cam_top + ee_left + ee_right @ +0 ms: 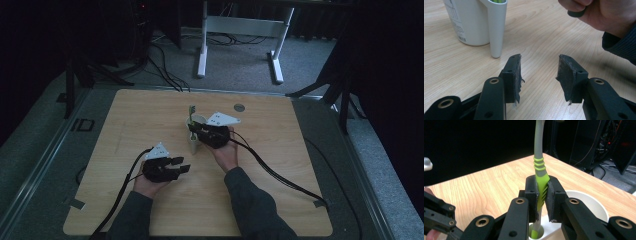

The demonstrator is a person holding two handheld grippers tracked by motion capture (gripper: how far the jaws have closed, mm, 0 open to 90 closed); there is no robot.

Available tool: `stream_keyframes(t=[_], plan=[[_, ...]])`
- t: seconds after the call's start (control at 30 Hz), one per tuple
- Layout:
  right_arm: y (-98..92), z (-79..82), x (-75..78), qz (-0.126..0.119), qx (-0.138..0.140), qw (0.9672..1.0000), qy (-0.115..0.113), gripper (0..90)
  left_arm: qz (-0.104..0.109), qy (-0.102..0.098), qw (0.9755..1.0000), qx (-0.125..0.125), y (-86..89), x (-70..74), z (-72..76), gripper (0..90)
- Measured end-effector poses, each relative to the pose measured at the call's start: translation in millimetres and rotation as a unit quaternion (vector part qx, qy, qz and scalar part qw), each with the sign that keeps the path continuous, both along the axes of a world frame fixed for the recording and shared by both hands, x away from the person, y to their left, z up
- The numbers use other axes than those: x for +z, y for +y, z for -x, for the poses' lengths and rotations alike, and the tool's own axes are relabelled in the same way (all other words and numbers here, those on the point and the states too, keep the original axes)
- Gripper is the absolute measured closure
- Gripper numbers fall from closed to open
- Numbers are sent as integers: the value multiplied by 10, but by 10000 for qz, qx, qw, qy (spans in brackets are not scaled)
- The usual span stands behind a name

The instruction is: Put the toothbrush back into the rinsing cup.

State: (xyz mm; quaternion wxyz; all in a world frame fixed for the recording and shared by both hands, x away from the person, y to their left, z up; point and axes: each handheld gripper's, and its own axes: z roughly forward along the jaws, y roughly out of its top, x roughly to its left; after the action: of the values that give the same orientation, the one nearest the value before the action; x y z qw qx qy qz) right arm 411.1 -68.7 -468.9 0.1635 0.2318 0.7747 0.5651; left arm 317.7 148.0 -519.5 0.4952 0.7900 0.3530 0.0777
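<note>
**A:** What are the right gripper's [541, 195] jaws doing?

**B:** They are clamped on a toothbrush [539, 167], pressing the bright green, ribbed rubbery part of its handle from both sides. Above the grip the handle turns smooth grey with three green rings and runs out of the top of the frame. Below it, the handle drops into a small round hole of a white toothbrush holder [587, 202].

**A:** And the holder itself?

**B:** Glossy white, plastic or ceramic by the look. In the left gripper view it is a rounded cup [471, 22] with a printed label and a slim tapered tube on its side, green showing at the tube's mouth. In the high view it stands near the middle of the frame [194, 136], on the bench [150, 210].

**A:** The left gripper [539, 72]?

**B:** Its jaws stand moderately apart with nothing between them, only bare wood grain. The pads are black, worn and frayed at the edges. In the high view that gripper [179, 167] sits left of centre, below the holder and apart from it.

**A:** The bench?

**B:** A pale wood-grain laminate board with rounded corners, matte, on grey carpeted floor [240, 60].
</note>
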Motion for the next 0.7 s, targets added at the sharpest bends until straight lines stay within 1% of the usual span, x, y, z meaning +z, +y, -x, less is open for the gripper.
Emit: stream_keyframes(t=[0.27,0.3,0.33,0.43,0.5,0.7], plan=[[10,12,-55,176,1,9998,64,800,-8,3,10000,-6,1,0,0,548],[9,12,-60,195,6,9998,63,787,-9,2,10000,-5,0,0,0,548],[10,11,-66,215,9,9997,68,725,-13,2,10000,-8,1,0,0,548],[13,4,-94,295,37,9994,160,618,-20,0,10000,-7,-1,-2,1,548],[14,8,-113,338,37,9992,191,583,-20,2,10000,-7,-3,-3,1,548],[21,26,-140,414,61,9990,169,523,-17,-2,10000,-8,-2,-1,3,548]])
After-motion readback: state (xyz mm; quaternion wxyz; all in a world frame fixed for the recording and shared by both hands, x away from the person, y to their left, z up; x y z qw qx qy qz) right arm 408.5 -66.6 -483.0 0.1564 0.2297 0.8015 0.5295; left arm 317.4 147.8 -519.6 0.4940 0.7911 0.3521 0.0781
